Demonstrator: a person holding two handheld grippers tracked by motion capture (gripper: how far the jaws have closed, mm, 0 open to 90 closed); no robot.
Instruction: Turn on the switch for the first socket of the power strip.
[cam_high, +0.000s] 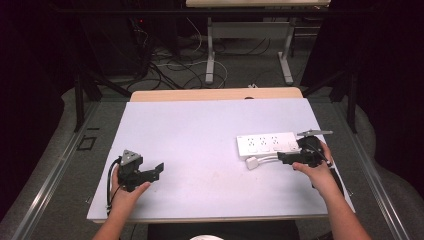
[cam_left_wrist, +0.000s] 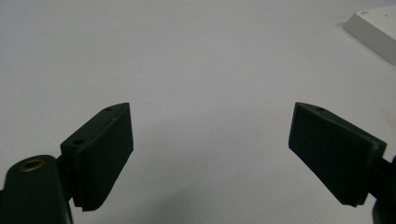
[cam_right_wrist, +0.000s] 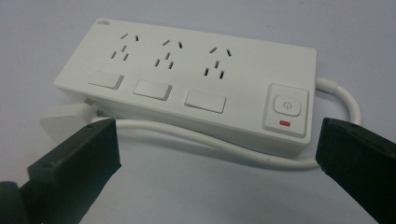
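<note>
Jaws of both grippers stand apart, gripping nothing, over a pale table (cam_high: 200, 130).

Left gripper (cam_high: 159, 170) sits near-left on bare tabletop. Right gripper (cam_high: 281, 158) is near-right, just beside a white power strip (cam_high: 267, 143), whose cable (cam_right_wrist: 196, 135) and plug (cam_high: 252, 163) lie along its near side.

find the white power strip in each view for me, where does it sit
high view: power strip lies right of centre on the table, just left of the right gripper.
left gripper view: only its corner, top right.
right gripper view: upper middle, beyond the open jaws.
shared landmark: its white cable.
</note>
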